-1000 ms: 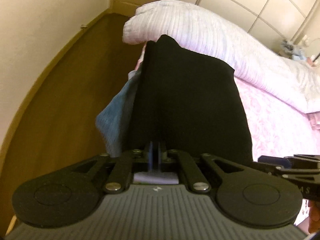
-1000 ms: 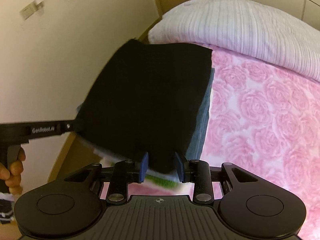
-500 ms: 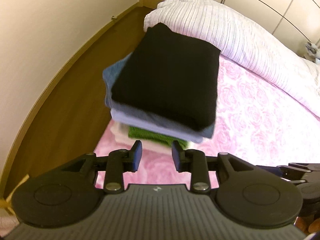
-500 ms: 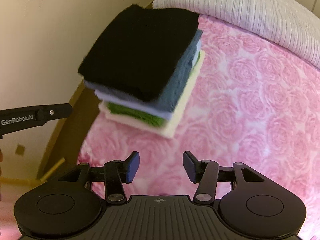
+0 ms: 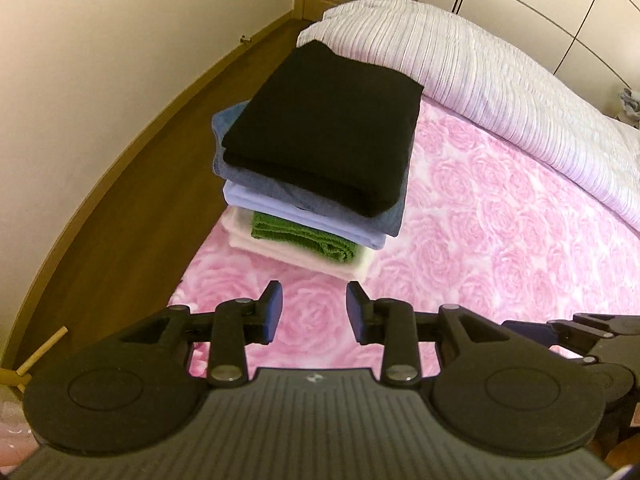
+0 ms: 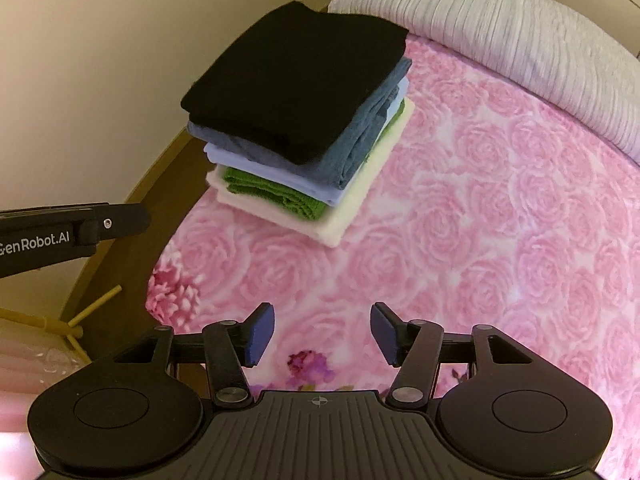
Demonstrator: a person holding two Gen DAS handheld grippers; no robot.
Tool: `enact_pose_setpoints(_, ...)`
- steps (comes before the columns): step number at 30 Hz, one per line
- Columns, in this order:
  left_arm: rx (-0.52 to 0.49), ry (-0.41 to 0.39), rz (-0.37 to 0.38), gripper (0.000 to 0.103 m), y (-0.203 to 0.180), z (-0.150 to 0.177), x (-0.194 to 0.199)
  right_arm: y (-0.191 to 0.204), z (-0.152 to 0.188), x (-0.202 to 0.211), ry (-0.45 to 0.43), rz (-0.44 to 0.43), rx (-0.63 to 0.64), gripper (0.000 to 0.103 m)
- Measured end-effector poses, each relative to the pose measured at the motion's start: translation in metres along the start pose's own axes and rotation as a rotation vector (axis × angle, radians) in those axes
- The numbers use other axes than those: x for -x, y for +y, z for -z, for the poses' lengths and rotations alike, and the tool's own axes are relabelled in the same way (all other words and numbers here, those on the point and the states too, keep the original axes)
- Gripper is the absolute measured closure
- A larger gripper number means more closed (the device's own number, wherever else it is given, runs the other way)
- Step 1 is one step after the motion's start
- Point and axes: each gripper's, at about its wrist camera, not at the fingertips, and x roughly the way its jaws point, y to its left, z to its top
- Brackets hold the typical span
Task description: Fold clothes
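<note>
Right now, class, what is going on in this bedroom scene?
A person with a handheld gripper in each hand is folding clothes on a pink rose-patterned bed. A folded black garment tops a stack of folded clothes near the bed's corner, beside a striped pillow. The left gripper and right gripper hang short of the stack, jaws open, holding nothing.

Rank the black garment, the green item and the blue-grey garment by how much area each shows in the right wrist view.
Largest to smallest, as visible:
1. black garment, the full top face of the stack.
2. blue-grey garment, only its edges showing.
3. green item, a narrow strip.
These are exposed areas only; true sizes are hidden by the stacking.
</note>
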Motion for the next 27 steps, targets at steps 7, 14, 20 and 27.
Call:
enact_pose_setpoints(7, -0.036, -0.027, 0.008, 0.064, 0.011, 0.029, 0.025, 0.022, 0.033, 0.018, -0.027, 0.042, -0.019, 0.043)
enact_pose_setpoints(14, -0.041, -0.009, -0.025, 0.063, 0.018, 0.062, 0.037, 0.033, 0.074, 0.028, -0.029, 0.047, -0.054, 0.041)
enact_pose_setpoints(20, -0.088, -0.049, -0.028, 0.060, 0.001, 0.064, 0.057, 0.021, 0.073, 0.061, -0.126, 0.094, -0.079, 0.041)
enact_pose_setpoints(27, -0.094, -0.112, -0.058, 0.055, -0.031, 0.062, 0.069, 0.004, 0.060, 0.078, -0.210, 0.060, -0.040, 0.041)
